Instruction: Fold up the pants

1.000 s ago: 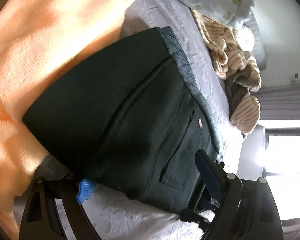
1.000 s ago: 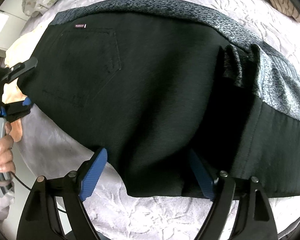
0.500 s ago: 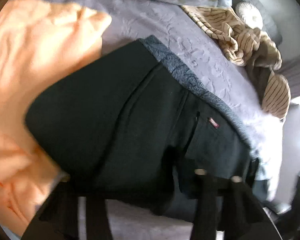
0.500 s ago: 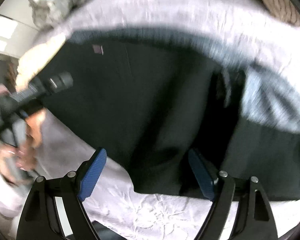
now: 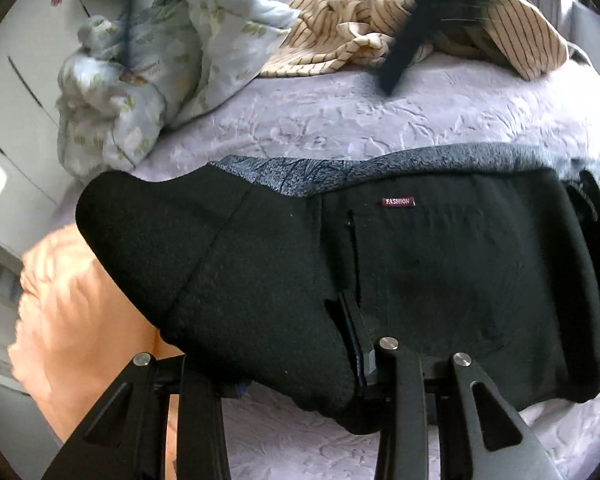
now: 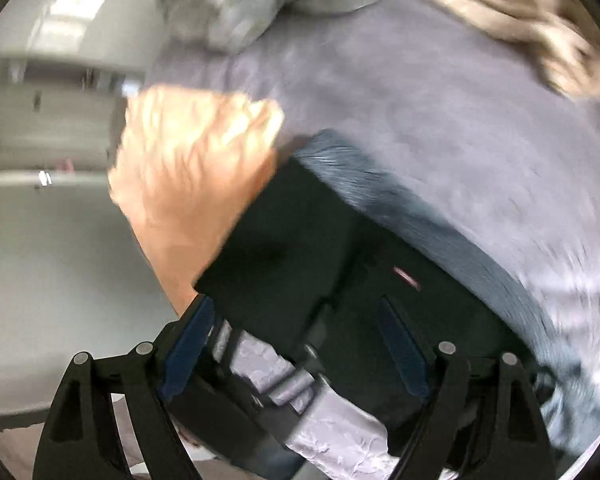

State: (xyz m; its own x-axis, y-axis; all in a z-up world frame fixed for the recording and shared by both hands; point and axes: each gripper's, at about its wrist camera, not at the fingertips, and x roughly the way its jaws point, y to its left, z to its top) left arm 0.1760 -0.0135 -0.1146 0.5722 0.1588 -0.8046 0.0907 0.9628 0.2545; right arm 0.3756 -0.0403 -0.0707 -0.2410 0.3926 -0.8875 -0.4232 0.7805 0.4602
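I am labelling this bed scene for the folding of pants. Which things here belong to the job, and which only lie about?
Job:
black pants
left gripper, its fingers around the near edge of the pants
right gripper, open over the pants

Lying about:
orange cloth
floral quilt
striped garment
purple bedspread

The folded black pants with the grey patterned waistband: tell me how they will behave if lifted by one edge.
The folded black pants with the grey patterned waistband will probably droop and unfold, since the layers lie loose. The thick fuzzy fabric looks fairly heavy. It should not slip much on the textured lilac bedspread.
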